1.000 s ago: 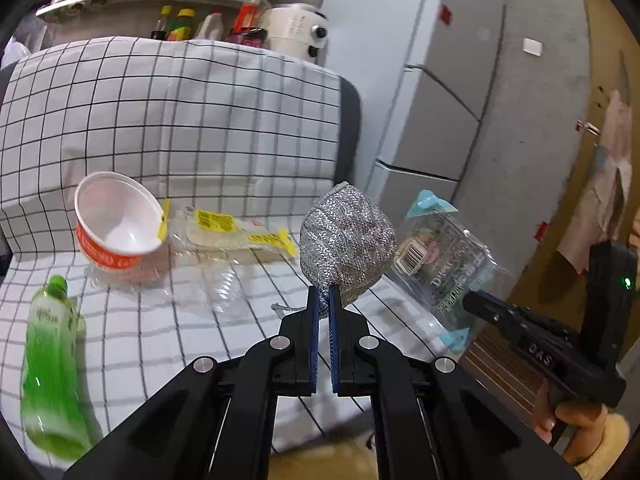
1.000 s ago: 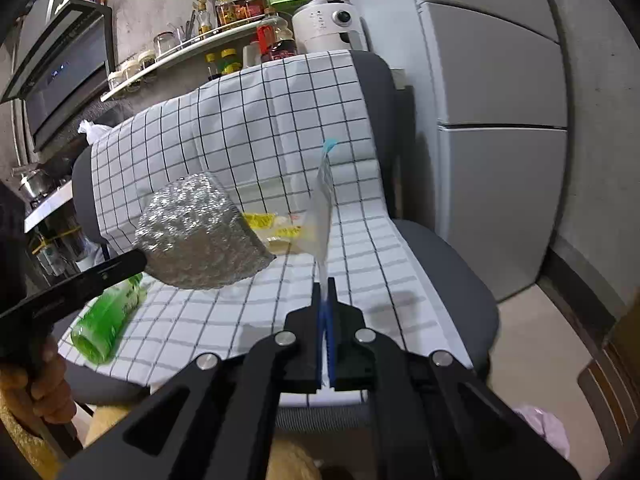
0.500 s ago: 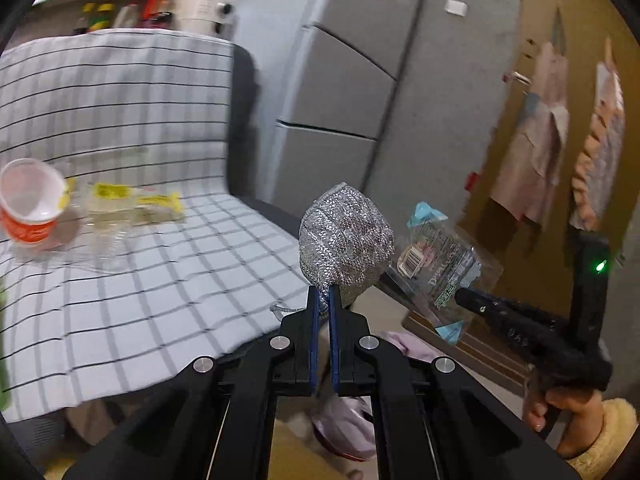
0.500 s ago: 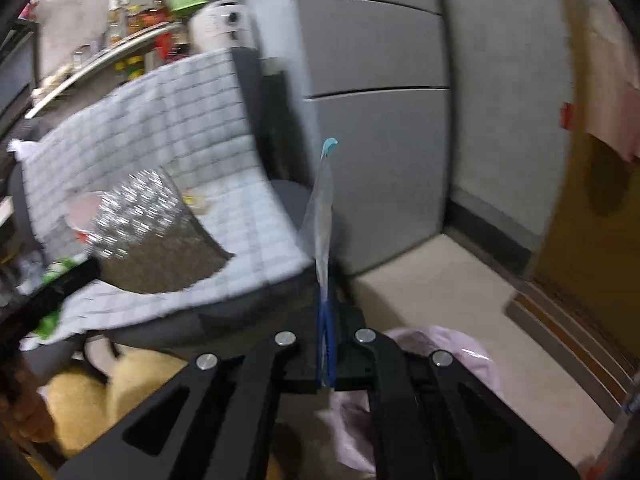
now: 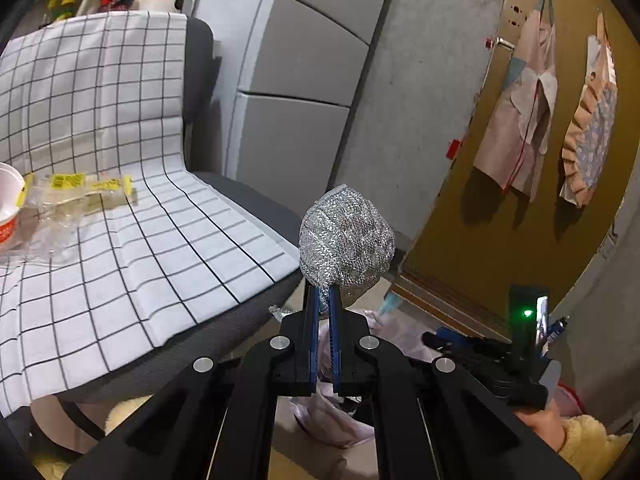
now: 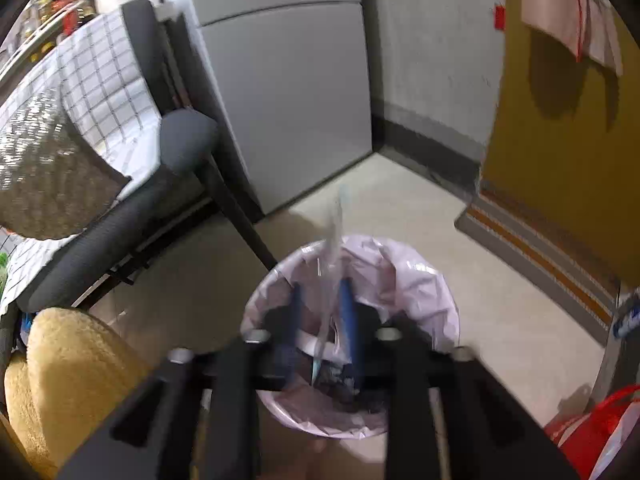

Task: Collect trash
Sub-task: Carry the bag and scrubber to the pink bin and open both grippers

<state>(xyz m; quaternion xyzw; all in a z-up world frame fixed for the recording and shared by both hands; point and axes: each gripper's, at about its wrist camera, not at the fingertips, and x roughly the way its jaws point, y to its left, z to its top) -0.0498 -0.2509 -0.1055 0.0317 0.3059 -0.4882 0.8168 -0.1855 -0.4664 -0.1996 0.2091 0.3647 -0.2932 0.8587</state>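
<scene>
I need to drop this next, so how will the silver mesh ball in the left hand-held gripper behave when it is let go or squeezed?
The silver mesh ball probably weighs little: the left hand-held gripper holds it up by a thin pinch at its base. Its woven, puffy surface suggests that it squashes and springs back. Being rounded, it may bounce or roll if it misses the lined bin.

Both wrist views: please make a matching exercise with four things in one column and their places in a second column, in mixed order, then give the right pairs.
Things:
1. silver scrubber
2. clear plastic wrapper
3. yellow-labelled packet
4. trash bin

Places:
A. on the floor, lined with a pale bag
B. between the opening right gripper jaws, over the bin
C. lying on the checked cloth of the chair
D. pinched in the shut left gripper

Pairs: 1-D, 2-B, 3-C, 4-A
</scene>
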